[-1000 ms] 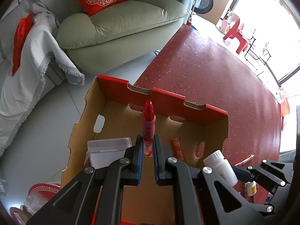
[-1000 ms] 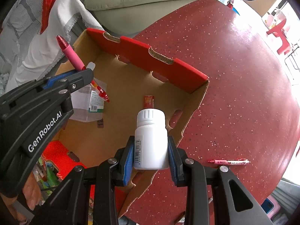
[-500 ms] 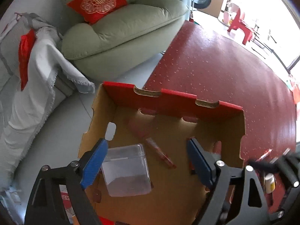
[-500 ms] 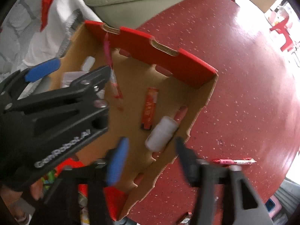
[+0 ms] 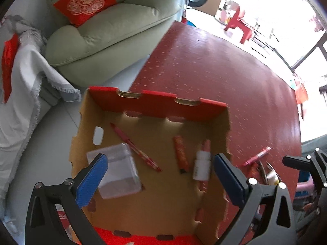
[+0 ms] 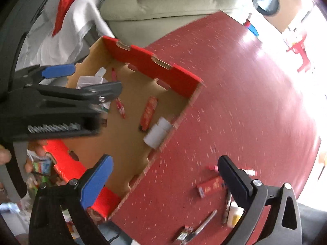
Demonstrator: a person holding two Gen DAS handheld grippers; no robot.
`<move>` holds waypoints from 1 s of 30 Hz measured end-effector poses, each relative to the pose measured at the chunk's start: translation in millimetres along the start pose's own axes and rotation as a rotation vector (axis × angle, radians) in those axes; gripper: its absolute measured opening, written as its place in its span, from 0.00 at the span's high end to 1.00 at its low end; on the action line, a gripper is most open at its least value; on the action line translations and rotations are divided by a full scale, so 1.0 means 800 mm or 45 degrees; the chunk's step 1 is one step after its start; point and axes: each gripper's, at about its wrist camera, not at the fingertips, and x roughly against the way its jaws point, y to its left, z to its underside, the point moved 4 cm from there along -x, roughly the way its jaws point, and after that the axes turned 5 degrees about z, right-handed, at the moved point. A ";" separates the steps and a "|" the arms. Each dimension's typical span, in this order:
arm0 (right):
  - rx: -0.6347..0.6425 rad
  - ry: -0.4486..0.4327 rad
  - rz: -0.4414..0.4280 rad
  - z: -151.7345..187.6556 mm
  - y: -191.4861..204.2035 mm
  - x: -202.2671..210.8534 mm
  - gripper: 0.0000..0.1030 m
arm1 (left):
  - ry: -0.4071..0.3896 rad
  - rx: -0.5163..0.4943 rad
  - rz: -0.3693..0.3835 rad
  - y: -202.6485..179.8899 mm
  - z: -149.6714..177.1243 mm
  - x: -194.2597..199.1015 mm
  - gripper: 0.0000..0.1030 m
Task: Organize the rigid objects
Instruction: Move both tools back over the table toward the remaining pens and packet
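White bottle (image 5: 202, 165) on its side

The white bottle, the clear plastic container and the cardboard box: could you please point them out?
white bottle (image 5: 202, 166), left wrist view, its body.
clear plastic container (image 5: 119, 175), left wrist view, its top.
cardboard box (image 5: 159, 104), left wrist view, far red wall.

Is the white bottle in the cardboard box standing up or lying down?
Lying down: the white bottle rests on its side on the cardboard box floor.

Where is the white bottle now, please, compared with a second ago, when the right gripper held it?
Yes, it has moved: the white bottle dropped into the cardboard box and lies on its side against the box's right wall. The right gripper has just been opening, with nothing between its jaws.
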 end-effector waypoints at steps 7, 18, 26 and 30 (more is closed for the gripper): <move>-0.398 0.113 0.015 0.109 -0.106 0.003 0.00 | 0.081 -0.131 0.114 -0.086 0.038 0.009 0.00; -1.115 0.493 -0.007 0.335 -0.227 -0.052 0.00 | 0.364 -0.408 0.267 -0.263 0.116 -0.048 0.00; -1.108 0.532 -0.051 0.377 -0.226 -0.066 0.00 | 0.564 -0.529 0.104 -0.294 0.195 -0.127 0.00; -1.100 0.542 -0.064 0.390 -0.224 -0.070 0.00 | 0.567 -0.467 0.059 -0.291 0.214 -0.147 0.00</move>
